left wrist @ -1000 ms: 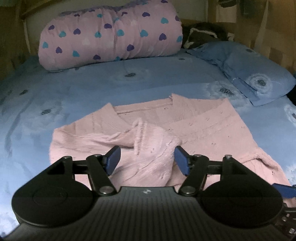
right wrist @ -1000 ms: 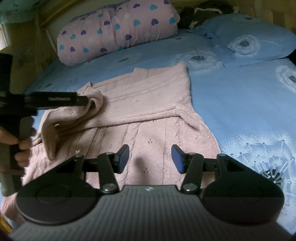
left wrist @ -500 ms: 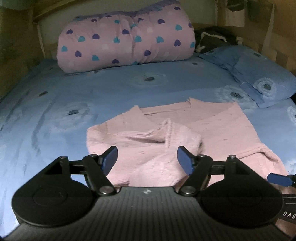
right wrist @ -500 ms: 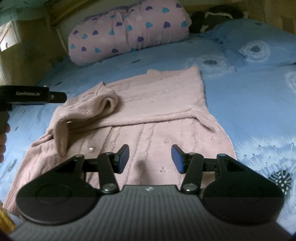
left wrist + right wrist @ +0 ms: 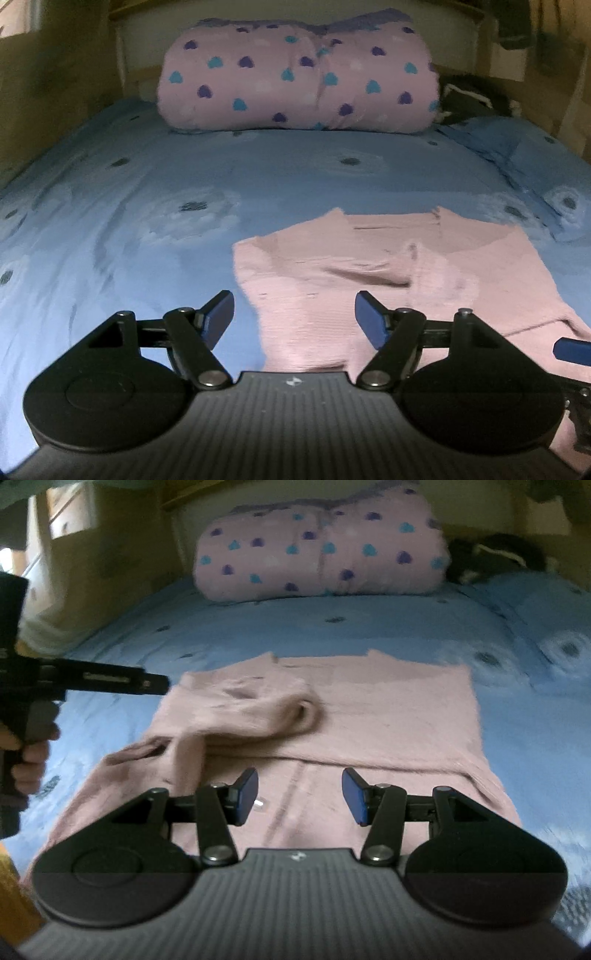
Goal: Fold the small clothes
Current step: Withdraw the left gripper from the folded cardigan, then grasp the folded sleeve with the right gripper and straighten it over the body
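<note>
Left wrist view, blurred: one pink sweater (image 5: 424, 273), seemingly half-folded, two claws agape, both empty.

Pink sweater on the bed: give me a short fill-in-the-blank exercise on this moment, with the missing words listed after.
1. The pink sweater lies on a bedsheet whose main colour is ____.
2. One ____ of the sweater is folded across its body.
3. The rolled quilt at the head of the bed is printed with small ____.
4. The right gripper has ____ between its jaws.

Missing words: blue; sleeve; hearts; nothing
</note>
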`<action>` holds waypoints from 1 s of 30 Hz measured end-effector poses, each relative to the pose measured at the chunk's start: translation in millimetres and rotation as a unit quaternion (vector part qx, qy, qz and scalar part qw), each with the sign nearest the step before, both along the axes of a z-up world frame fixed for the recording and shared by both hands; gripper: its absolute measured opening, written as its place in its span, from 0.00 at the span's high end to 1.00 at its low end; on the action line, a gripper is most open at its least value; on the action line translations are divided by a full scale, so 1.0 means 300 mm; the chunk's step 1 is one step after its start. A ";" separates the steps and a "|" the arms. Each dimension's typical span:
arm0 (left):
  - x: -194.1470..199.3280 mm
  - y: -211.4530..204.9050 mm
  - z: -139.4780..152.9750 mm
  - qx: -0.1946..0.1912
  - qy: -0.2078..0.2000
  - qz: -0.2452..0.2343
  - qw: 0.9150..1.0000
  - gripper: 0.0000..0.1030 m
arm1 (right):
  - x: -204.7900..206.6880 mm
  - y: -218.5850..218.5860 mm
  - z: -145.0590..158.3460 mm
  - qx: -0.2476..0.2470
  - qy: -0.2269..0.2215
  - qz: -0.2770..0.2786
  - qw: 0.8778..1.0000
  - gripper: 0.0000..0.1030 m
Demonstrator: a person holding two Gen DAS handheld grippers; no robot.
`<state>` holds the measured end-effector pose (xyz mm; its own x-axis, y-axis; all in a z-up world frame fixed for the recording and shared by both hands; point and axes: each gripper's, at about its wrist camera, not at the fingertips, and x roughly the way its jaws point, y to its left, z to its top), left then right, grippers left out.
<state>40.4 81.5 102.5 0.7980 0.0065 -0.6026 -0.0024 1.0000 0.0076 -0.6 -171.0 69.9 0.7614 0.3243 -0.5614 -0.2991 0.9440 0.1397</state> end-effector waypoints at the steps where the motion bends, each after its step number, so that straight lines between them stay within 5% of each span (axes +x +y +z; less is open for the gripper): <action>1: 0.003 0.017 -0.010 -0.002 0.001 0.005 1.000 0.25 | 0.007 0.025 0.007 -0.004 -0.003 0.010 1.000 0.49; 11: 0.047 0.132 -0.081 -0.039 0.025 0.035 0.998 0.25 | 0.072 0.295 0.012 -0.049 -0.041 0.104 0.993 0.49; 19: 0.055 0.144 -0.077 -0.044 0.022 0.036 0.998 0.25 | 0.160 0.411 -0.049 -0.129 -0.031 0.108 0.985 0.50; 21: 0.053 0.135 -0.076 -0.035 0.018 0.035 0.999 0.25 | 0.180 0.412 -0.067 -0.127 -0.013 0.109 0.986 0.58; 23: 0.050 0.123 -0.078 -0.026 0.014 0.035 0.999 0.25 | 0.195 0.403 -0.078 -0.120 0.000 0.101 0.988 0.79; 30: 0.051 0.065 -0.081 0.005 -0.008 0.026 1.000 0.25 | 0.192 0.278 0.016 -0.049 -0.020 0.063 0.997 0.83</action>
<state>55.8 101.0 78.3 0.8058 0.0544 -0.5897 -0.0547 0.9984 0.0174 57.0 -87.7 74.6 0.7414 0.3627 -0.5646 -0.4188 0.9075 0.0331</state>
